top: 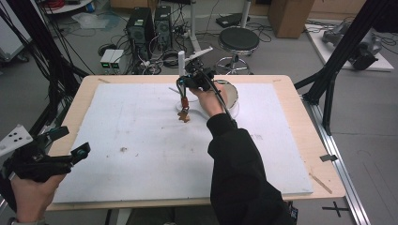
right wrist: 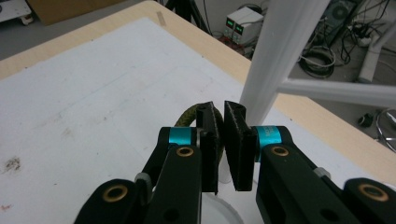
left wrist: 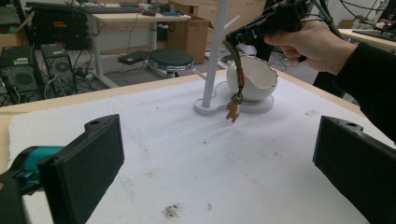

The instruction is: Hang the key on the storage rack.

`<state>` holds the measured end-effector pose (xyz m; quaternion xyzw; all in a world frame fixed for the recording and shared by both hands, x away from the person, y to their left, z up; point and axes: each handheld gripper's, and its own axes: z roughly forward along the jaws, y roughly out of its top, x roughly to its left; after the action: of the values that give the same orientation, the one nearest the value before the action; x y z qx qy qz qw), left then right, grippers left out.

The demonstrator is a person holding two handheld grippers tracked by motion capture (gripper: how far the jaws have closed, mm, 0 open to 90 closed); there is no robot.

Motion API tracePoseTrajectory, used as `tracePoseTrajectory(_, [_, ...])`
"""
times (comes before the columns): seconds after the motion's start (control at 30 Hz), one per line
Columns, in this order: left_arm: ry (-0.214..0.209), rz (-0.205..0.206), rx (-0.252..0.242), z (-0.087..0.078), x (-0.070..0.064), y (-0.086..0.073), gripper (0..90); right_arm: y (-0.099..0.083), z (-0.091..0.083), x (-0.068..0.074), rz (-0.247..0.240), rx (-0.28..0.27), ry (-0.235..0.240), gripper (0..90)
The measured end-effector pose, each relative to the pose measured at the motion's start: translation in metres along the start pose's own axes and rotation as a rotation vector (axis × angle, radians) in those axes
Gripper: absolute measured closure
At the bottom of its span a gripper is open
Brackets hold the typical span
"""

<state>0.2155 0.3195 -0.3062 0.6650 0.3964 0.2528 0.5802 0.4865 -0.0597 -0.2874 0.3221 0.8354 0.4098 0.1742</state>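
High view first: the right gripper (top: 184, 87) was up at the far middle of the white board (top: 141, 140), held out over it on a dark-sleeved arm. From it dangled an olive strap (top: 180, 89) with an orange band, and at the strap's lower end hung a small brown charm (top: 184, 116), low over the board and just in front of the white stand (top: 181, 65). Whether the charm touched the surface could not be told from up there.

Left gripper view gave the better angle: the strap (left wrist: 239, 70) looped down from the right gripper (left wrist: 233, 39), the charm (left wrist: 232, 110) hanging beside the stand's flat base (left wrist: 210, 109). The stand's post (left wrist: 212, 56) rose straight, with a peg branching off near the top. Behind it sat a white broken-egg-shaped bowl (left wrist: 252, 81) on the same base.

Right gripper view showed the jaws drawn nearly together, a thin slot between the pads, with the olive strap (right wrist: 187, 116) curling round the outside of the left pad (right wrist: 209, 140). It was clenched, and the strap hung from it, though the exact pinch point was hidden. The white post (right wrist: 275, 60) stood just beyond the tips.

Down at the near left corner, the left gripper (top: 77, 152) hovered by the board's edge, jaws spread wide with nothing between them. A stool (top: 239, 41) and computer towers (top: 148, 26) stood on the floor beyond the table (top: 300, 117).
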Motion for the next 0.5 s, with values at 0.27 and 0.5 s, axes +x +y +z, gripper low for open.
tracePoseTrajectory(0.27, [0.013, -0.003, -0.004, -0.0027, 0.0034, 0.0005, 2.3, -0.0014, 0.0029, -0.0008, 0.002, 0.011, -0.009, 84.6])
tracePoseTrajectory(0.5, [0.017, -0.004, -0.004, -0.0042, 0.002, 0.0023, 2.3, -0.0036, -0.0001, -0.0014, 0.001, 0.015, -0.003, 81.2])
